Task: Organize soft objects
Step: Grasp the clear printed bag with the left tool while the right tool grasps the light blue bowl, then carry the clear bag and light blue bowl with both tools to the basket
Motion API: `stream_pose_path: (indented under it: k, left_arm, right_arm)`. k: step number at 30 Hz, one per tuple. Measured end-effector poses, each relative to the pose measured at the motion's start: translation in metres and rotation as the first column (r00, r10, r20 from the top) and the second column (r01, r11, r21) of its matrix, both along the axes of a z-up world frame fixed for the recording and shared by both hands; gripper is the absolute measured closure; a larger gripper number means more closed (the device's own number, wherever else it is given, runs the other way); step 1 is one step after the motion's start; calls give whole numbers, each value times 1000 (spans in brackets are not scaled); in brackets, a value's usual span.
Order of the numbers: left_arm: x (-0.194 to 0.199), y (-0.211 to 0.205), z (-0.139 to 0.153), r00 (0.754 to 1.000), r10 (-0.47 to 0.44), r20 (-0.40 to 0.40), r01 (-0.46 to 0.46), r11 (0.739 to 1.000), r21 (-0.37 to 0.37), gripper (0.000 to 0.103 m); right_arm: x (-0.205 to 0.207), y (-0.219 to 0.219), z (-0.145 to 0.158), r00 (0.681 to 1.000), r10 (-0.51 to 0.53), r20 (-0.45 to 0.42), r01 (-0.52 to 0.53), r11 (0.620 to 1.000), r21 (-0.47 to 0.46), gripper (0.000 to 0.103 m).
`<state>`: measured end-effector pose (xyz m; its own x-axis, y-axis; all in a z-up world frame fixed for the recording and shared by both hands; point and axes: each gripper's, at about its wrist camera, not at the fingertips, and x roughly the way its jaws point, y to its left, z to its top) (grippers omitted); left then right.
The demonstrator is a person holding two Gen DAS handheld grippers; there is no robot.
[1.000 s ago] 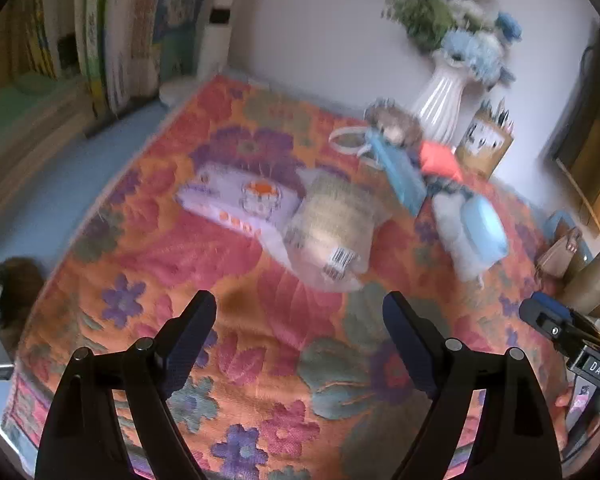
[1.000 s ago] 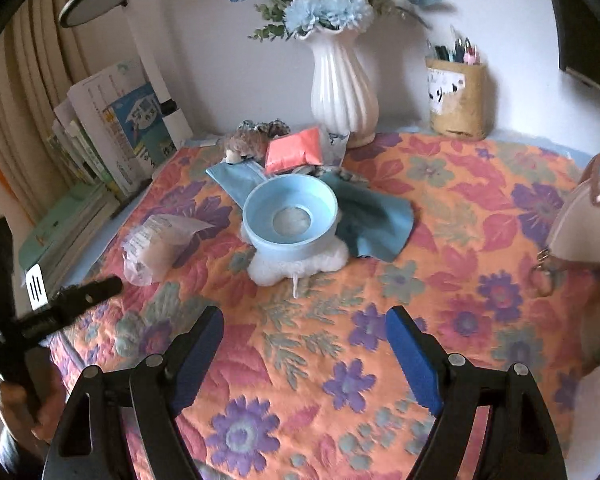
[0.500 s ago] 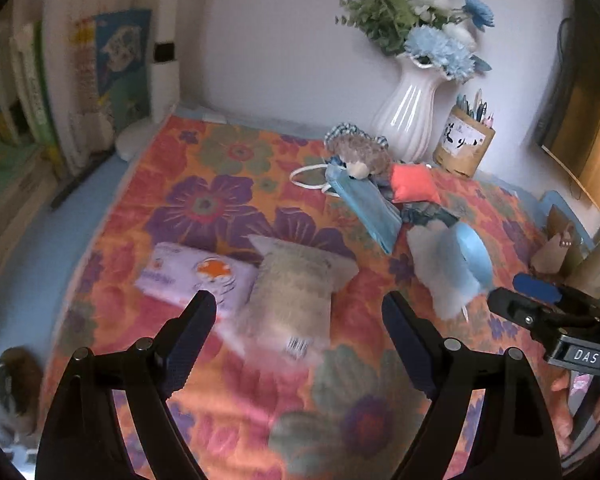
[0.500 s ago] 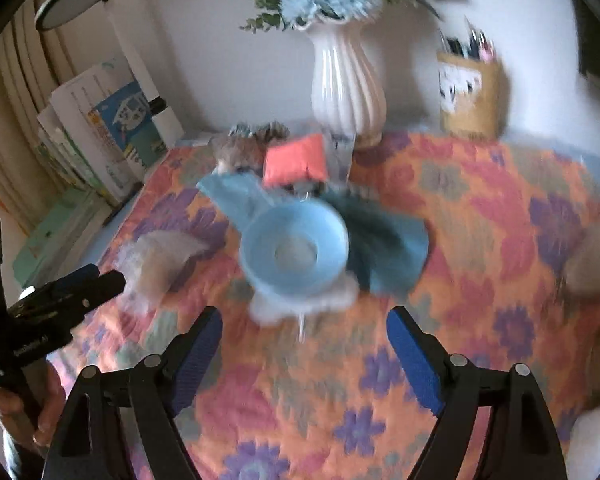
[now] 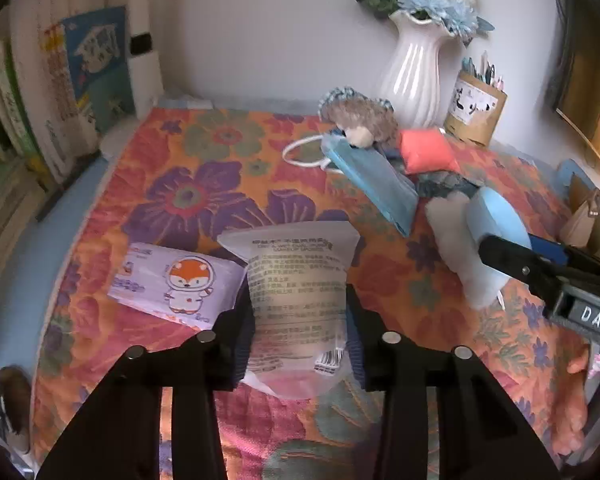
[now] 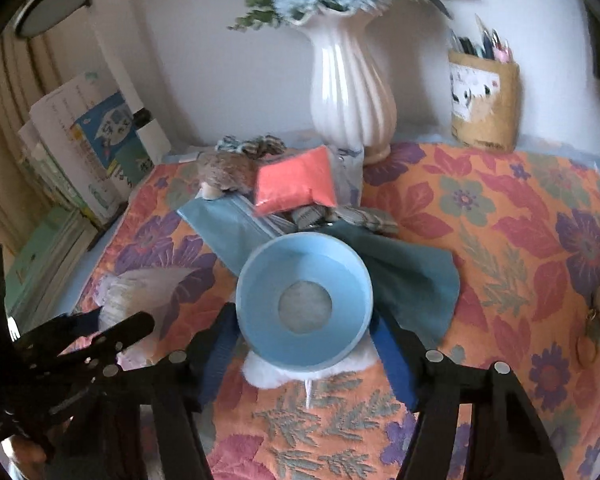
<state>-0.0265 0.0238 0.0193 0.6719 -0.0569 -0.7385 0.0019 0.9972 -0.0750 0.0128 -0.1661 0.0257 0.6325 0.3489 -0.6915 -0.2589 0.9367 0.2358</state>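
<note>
My left gripper (image 5: 298, 316) is shut on a clear bag of cotton pads (image 5: 298, 280) lying on the floral cloth (image 5: 188, 200). A purple tissue pack with a fox (image 5: 176, 284) lies just left of it. My right gripper (image 6: 304, 344) straddles a blue-rimmed white fluffy puff (image 6: 304, 300), fingers close on both sides; contact is unclear. Behind lie a blue face mask (image 5: 372, 180), a coral pouch (image 6: 296, 184), a plush hedgehog (image 5: 360, 124) and a teal cloth (image 6: 412, 280).
A white vase with blue flowers (image 6: 352, 92) and a pen holder (image 6: 484, 108) stand at the back wall. Books (image 5: 60, 88) line the left side. A small beige bag (image 5: 584, 220) sits at the right edge of the cloth.
Both grippers moved forward and down. The left one closed around the cotton pad bag. The right one came to straddle the blue puff and narrowed.
</note>
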Motion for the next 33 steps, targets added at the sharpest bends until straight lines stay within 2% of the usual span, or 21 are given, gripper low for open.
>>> stream_pose_path:
  k: [2, 6, 9, 13, 17, 21, 23, 25, 26, 30, 32, 33]
  left_arm:
    - [-8, -1, 7, 999, -13, 30, 13, 1000, -17, 70]
    - [-32, -7, 27, 993, -77, 93, 85, 993, -82, 70]
    - [-52, -20, 36, 986, -134, 100, 145, 983, -115, 70]
    - [-70, -45, 27, 974, -224, 45, 229, 960, -160, 70]
    - [-76, -64, 12, 966, -259, -7, 256, 958, -127, 69]
    - [-79, -67, 5, 975, -223, -21, 219, 969, -112, 53]
    - [-75, -64, 4, 976, -215, -33, 209, 971, -119, 50]
    - [-73, -64, 3, 979, -198, -46, 193, 975, -107, 26]
    - [-72, -64, 1, 982, -185, -43, 180, 979, -99, 24]
    - [-65, -69, -5, 980, -188, -60, 181, 977, -113, 25]
    - [-63, -74, -9, 979, -188, -76, 180, 978, -103, 36]
    - [-63, -77, -10, 979, -186, -82, 178, 980, -90, 53]
  right_arm:
    - [-5, 1, 4, 1000, -1, 25, 1, 1000, -25, 39]
    - [-22, -16, 21, 998, 2, 61, -5, 999, 44, 39]
    - [-45, -30, 36, 998, 13, 67, -15, 999, 36, 39]
    - [-74, -41, 30, 999, 40, -11, -40, 999, -26, 39]
    - [-95, -54, 0, 996, 4, -89, -12, 996, -89, 38]
    - [-96, -62, -21, 991, -7, -135, -5, 996, -84, 37]
    - [-96, -63, -27, 989, -14, -147, 0, 996, -90, 32]
    - [-98, -63, -25, 989, -3, -149, -8, 997, -73, 21]
    - [-99, -63, -24, 989, -1, -149, -9, 998, -64, 16]
    - [-103, -62, -27, 988, -32, -148, 24, 998, -54, 15]
    - [-104, -59, -26, 988, -56, -141, 48, 997, -60, 17]
    - [-105, -58, -26, 988, -69, -138, 60, 996, -64, 22]
